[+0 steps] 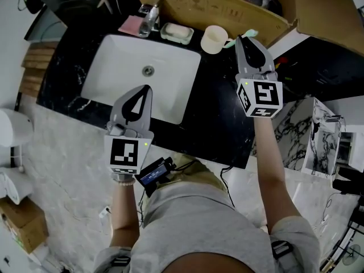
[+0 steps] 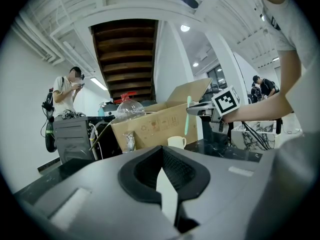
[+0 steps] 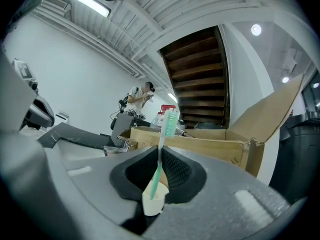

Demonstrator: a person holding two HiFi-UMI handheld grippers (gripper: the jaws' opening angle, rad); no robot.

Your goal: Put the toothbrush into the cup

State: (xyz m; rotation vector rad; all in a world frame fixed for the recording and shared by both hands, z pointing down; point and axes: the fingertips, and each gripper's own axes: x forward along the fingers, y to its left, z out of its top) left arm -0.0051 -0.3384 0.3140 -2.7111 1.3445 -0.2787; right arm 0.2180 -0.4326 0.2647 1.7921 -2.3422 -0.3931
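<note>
A green toothbrush (image 3: 170, 124) stands upright between the jaws of my right gripper (image 3: 161, 151), which is shut on its handle, bristles up. Straight below the handle's lower end, the cream cup (image 3: 154, 200) shows through the gap between the jaws. In the head view the cup (image 1: 214, 39) stands on the black counter (image 1: 216, 118) behind the sink, and the right gripper (image 1: 239, 37) hovers just to its right with the toothbrush (image 1: 249, 33). My left gripper (image 1: 149, 87) hangs shut and empty over the white sink basin (image 1: 114, 67). From the left gripper view the toothbrush (image 2: 188, 115) hangs above and right of the cup (image 2: 176, 142).
A soap dish (image 1: 176, 33), a faucet (image 1: 149, 19) and a pink item (image 1: 132, 24) line the back of the sink. An open cardboard box (image 1: 227, 7) stands right behind the cup. A marble-patterned block (image 1: 296, 132) sits right of the counter.
</note>
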